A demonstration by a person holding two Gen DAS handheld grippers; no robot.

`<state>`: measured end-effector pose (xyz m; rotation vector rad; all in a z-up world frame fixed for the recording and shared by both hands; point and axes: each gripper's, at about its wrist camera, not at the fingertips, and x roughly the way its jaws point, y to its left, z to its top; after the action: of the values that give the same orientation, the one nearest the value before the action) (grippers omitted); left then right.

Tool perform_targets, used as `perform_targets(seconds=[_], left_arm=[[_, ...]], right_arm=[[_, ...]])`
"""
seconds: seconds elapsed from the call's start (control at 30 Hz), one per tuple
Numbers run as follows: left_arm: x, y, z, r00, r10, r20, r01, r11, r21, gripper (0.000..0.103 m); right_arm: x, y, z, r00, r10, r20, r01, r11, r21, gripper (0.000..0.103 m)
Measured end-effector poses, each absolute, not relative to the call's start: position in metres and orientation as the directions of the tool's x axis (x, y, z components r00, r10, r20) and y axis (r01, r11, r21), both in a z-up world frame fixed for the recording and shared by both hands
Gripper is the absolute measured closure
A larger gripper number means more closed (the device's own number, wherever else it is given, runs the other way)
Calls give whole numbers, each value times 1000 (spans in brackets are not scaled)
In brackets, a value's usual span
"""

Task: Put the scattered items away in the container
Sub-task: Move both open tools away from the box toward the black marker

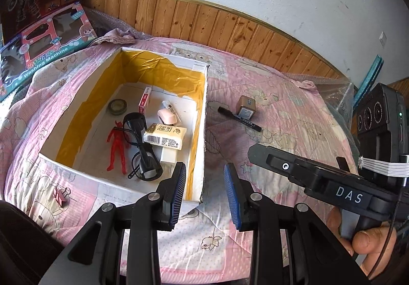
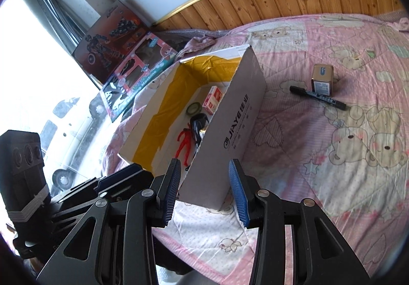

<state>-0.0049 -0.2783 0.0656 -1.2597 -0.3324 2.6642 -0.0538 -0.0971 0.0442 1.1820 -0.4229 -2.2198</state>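
My left gripper hangs with its blue pads apart and nothing between them, just above the near right corner of the white box. My right gripper is spread wide too and holds nothing, straddling that same corner from the box's right side; my hand grips its handle.

Inside the box, near that corner, lies a tissue pack with a coiled black cable beside it and a red toy figure further left. A pink soap-shaped item, a red-and-white small carton and a roll of tape sit toward the box's far wall.

Outside the box, to its right on the pink bed quilt, a black marker lies touching a small brown box. Off the box's near left corner rests a pink binder clip.
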Motion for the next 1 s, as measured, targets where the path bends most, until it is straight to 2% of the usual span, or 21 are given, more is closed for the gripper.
perform_targets(seconds=[0.17, 0.57, 0.77, 1.0], left_arm=[[6, -262, 68, -634, 233, -738, -93, -970, -226, 70], [5, -209, 51, -580, 278, -766, -177, -961, -214, 70], [-23, -177, 33, -515, 339, -787, -203, -941, -272, 67], [-71, -148, 19, -464, 383, -799, -194, -924, -330, 61]], right_arm=[[-40, -80, 34, -446, -619, -647, 308, -784, 539, 60], [-31, -25, 11, -482, -548, -683, 159, -822, 547, 60], [-46, 8, -1, -492, -486, -722, 58, -846, 530, 60], [-81, 31, 0, -493, -435, -754, 40, -877, 480, 60]])
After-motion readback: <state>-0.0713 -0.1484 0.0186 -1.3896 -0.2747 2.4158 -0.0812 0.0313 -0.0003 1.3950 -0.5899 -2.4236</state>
